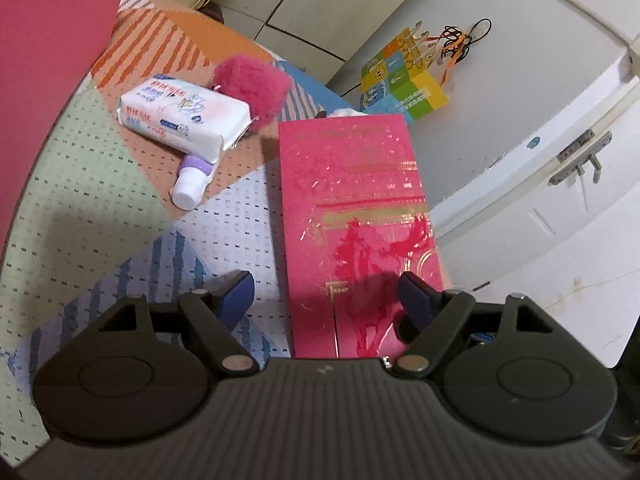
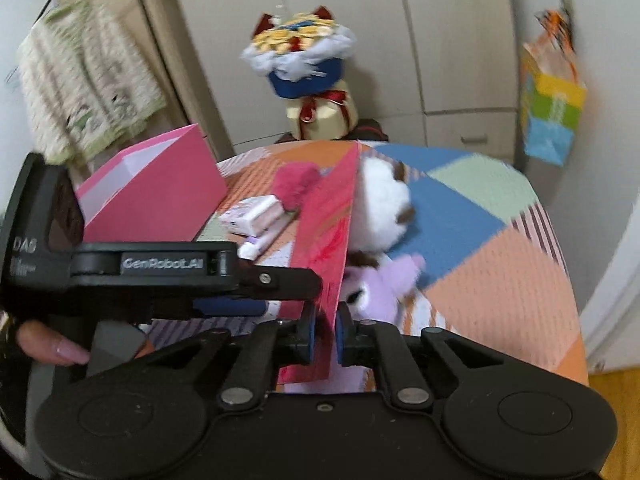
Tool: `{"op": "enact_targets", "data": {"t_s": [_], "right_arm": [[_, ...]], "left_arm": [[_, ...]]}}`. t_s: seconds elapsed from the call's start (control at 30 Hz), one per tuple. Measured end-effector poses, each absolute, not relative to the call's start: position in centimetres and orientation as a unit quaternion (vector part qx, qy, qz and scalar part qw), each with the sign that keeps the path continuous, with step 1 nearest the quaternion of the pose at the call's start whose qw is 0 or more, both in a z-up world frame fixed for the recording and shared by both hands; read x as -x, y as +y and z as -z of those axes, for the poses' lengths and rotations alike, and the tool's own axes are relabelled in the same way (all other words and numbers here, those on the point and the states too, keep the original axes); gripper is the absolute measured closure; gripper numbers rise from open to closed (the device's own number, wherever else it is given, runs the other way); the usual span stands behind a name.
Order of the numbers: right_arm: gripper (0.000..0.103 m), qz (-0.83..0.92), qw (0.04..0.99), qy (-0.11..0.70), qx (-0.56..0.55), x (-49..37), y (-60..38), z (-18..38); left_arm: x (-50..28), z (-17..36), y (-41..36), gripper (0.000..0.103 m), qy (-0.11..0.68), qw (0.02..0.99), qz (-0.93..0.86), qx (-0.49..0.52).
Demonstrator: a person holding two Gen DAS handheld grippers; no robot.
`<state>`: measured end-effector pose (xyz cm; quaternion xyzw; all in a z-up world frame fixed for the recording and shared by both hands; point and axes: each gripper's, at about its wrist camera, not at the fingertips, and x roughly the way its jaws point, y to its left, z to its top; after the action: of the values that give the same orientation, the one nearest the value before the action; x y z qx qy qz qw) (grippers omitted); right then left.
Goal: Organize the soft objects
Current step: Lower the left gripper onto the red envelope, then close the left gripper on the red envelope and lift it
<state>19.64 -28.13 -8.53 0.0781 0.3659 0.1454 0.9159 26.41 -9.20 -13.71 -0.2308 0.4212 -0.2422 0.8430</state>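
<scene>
A red panel with gold print (image 1: 352, 208) stands on edge on the patterned tablecloth (image 1: 100, 184). My right gripper (image 2: 326, 332) is shut on the red panel's (image 2: 328, 240) near lower edge. Against its right side lie a white plush toy (image 2: 380, 208) and a purple plush toy (image 2: 384, 280). My left gripper (image 1: 326, 296) is open, one finger in front of the panel's face, nothing between its pads. The right wrist view shows the left gripper (image 2: 240, 280) from the side, left of the panel. A pink fluffy ball (image 1: 252, 88) and a white tissue pack (image 1: 184, 116) lie further back.
An open pink box (image 2: 160, 196) stands at the table's left. A small white and purple bottle (image 1: 192, 184) lies by the tissue pack. A colourful bag (image 1: 404, 80) hangs on the white cabinets behind. A person's fingers (image 2: 60, 350) hold the left gripper.
</scene>
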Motion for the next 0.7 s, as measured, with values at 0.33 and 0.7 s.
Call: {"op": "enact_targets", "data": {"t_s": [0.33, 0.7], "right_arm": [[0.089, -0.163, 0.911, 0.363, -0.104, -19.2, -28.9, 10.0], [0.087, -0.172, 0.909, 0.364, -0.106, -17.6, -28.5, 10.2]], "left_arm": [[-25.1, 14.1, -10.5, 0.030, 0.415, 0.844, 0.247, 0.233], [-22.7, 12.9, -9.6, 0.053, 0.426, 0.853, 0.228, 0.198]]}}
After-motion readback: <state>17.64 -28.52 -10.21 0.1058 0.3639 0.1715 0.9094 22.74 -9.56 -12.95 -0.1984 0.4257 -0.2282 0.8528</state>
